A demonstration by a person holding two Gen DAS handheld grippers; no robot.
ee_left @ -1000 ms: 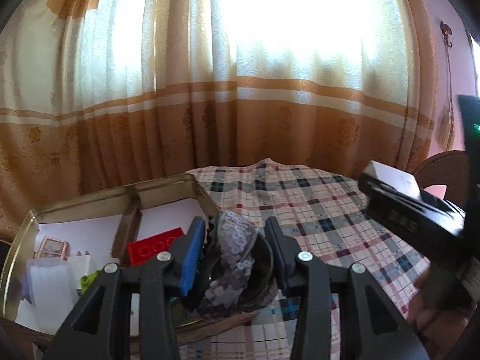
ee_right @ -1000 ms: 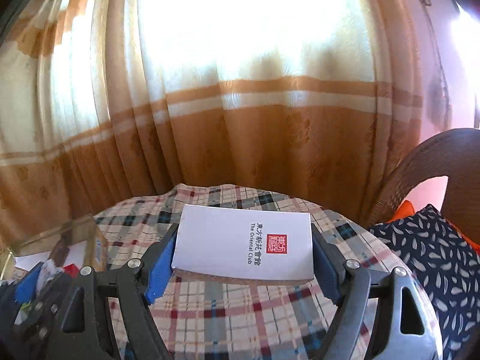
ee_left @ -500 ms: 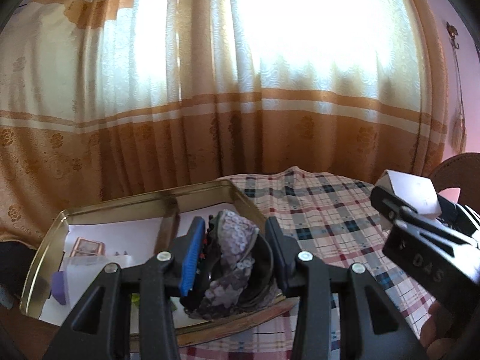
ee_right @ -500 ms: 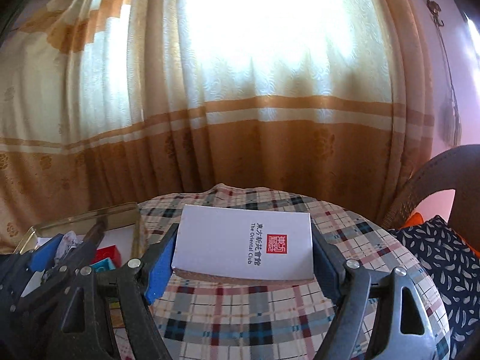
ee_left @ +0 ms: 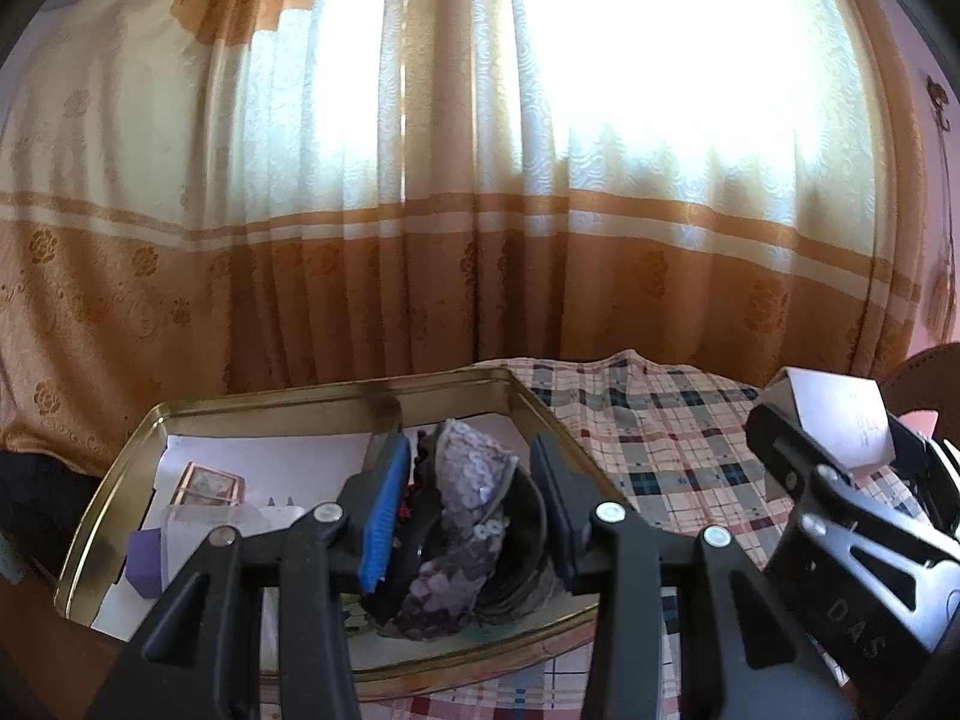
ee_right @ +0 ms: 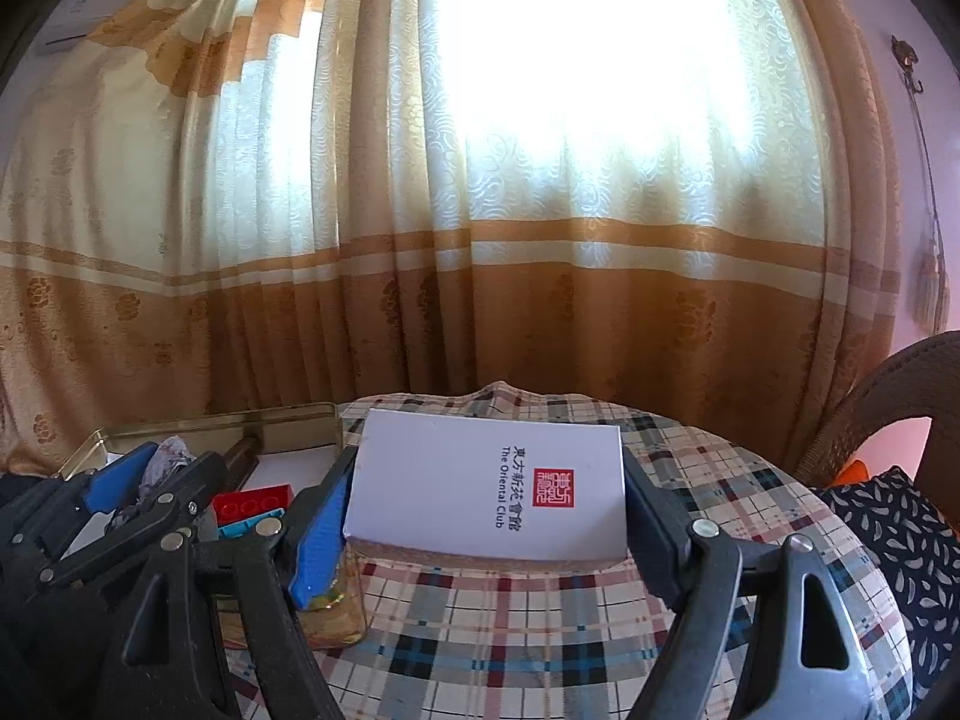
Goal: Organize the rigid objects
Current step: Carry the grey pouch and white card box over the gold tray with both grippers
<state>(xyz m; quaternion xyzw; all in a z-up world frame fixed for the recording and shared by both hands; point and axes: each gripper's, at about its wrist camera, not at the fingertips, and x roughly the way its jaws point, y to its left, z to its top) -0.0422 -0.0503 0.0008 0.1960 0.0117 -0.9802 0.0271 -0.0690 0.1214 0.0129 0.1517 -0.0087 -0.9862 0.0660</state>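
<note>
Reading "The Oriental Club" in dark print, with a column of Chinese characters beside it and a square red seal, the white box (ee_right: 489,489) sits flat and level between the jaws of the right tool (ee_right: 486,516), which are clamped on its two short sides; it is a plain rectangular carton with a brown cardboard edge showing along its near side, held above the checked tablecloth (ee_right: 540,618) of the table. In the left wrist view the same box (ee_left: 840,420) shows as a white block at the right edge, and the letters "DAS" are moulded on the black body of the right tool (ee_left: 852,474).

The left tool (ee_left: 474,504) is closed on a crumpled bundle of lilac sequinned fabric (ee_left: 468,516), its blue pad pressing one side and its black pad the other; dark material lies folded in with the sequins. The bundle hangs over the gold metal tray (ee_left: 120,516), which stands on the table's left part and has a divider across it. White paper lines the tray, and in it lie a small pink-framed box (ee_left: 210,483), a purple piece (ee_left: 147,564) and, seen from the right wrist view, a red brick (ee_right: 252,504) with round studs. An orange and cream curtain (ee_right: 480,240) hangs behind.
</note>
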